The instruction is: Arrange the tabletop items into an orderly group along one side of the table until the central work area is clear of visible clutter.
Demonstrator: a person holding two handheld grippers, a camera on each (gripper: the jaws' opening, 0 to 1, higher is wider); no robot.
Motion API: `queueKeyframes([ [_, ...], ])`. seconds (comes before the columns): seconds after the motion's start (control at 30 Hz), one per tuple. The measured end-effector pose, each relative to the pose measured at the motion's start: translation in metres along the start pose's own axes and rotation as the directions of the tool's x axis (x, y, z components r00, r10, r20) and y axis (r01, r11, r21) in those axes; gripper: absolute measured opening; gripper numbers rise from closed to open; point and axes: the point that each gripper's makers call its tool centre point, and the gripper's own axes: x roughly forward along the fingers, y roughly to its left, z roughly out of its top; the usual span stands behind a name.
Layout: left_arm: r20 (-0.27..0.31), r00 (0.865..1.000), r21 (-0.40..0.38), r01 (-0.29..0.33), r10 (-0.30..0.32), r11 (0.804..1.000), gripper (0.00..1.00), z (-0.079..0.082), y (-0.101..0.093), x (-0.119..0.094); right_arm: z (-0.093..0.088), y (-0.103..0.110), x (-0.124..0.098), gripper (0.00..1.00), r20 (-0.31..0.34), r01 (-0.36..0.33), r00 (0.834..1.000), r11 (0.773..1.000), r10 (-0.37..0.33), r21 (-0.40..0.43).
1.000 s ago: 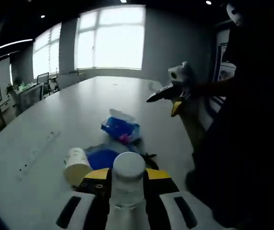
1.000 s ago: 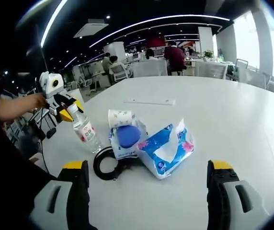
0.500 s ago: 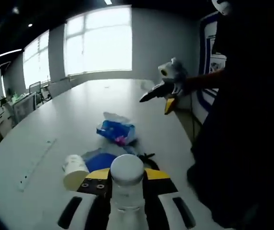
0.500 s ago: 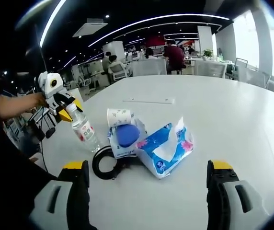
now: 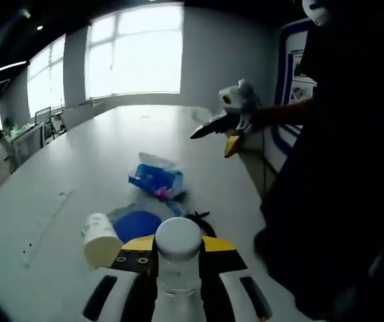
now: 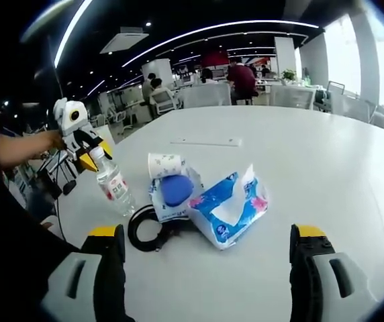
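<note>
White table (image 6: 326, 168) in open office; bright windows (image 5: 135, 50) behind.

A broad white tabletop (image 6: 326, 161) runs through an open office. In the left gripper view, large bright windows (image 5: 135, 57) fill the far grey wall (image 5: 225, 54), with more windows (image 5: 44, 77) along the left side and chairs (image 5: 41, 121) beneath them. In the right gripper view, the dark ceiling (image 6: 178, 20) carries long curved light strips (image 6: 225, 28) and small spotlights. Beyond the tabletop stand pale chairs (image 6: 293, 95), desks, a white pillar (image 6: 284, 55) and seated people (image 6: 240, 75).
</note>
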Motion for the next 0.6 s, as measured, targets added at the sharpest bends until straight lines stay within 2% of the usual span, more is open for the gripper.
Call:
queueKeyframes([
  [0.37, 0.021, 0.998, -0.016, -0.061, 0.061, 0.998, 0.19, 0.007, 0.021, -0.029, -0.004, 0.003, -0.002, 0.99, -0.003, 0.001, 1.000, 1.000, -0.001, 0.005],
  [0.6, -0.002, 0.996, -0.003, -0.089, 0.089, 0.996, 0.19, 0.008, 0.037, -0.049, 0.005, 0.004, -0.004, 0.99, 0.013, 0.005, 1.000, 1.000, -0.005, -0.006],
])
